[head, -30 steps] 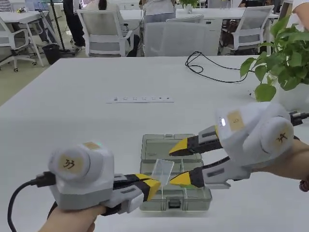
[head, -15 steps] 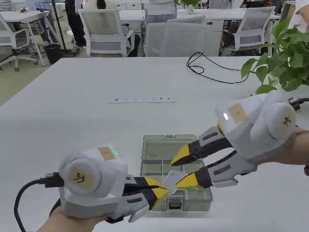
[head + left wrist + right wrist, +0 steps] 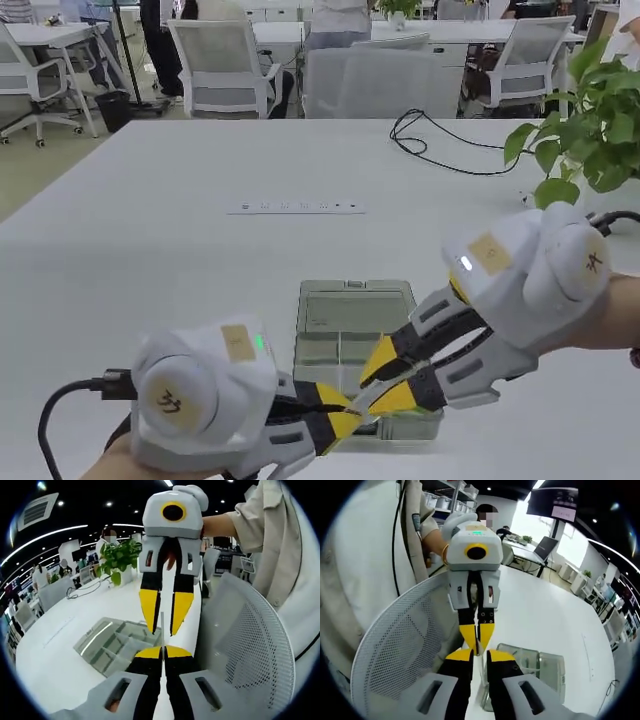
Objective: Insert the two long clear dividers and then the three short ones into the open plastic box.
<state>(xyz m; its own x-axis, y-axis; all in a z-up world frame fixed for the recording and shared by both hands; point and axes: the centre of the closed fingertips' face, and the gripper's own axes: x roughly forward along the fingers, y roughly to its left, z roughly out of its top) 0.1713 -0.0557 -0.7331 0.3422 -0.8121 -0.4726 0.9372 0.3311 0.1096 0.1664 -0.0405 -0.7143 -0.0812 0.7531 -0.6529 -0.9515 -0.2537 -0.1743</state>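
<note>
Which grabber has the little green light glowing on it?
The white left gripper, at the lower left of the head view, has the small green light on top. The white right gripper shows a white light instead.

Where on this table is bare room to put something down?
Free: the table left of the plastic box; beyond the power strip, left of the cable. Crowded: the box's front, where left gripper and right gripper meet at the clear divider, and beside the plant.

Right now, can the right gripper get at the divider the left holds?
Likely yes: the right gripper holds its jaws open either side of the clear divider, which the left gripper pinches by the open box; nothing intervenes.
</note>
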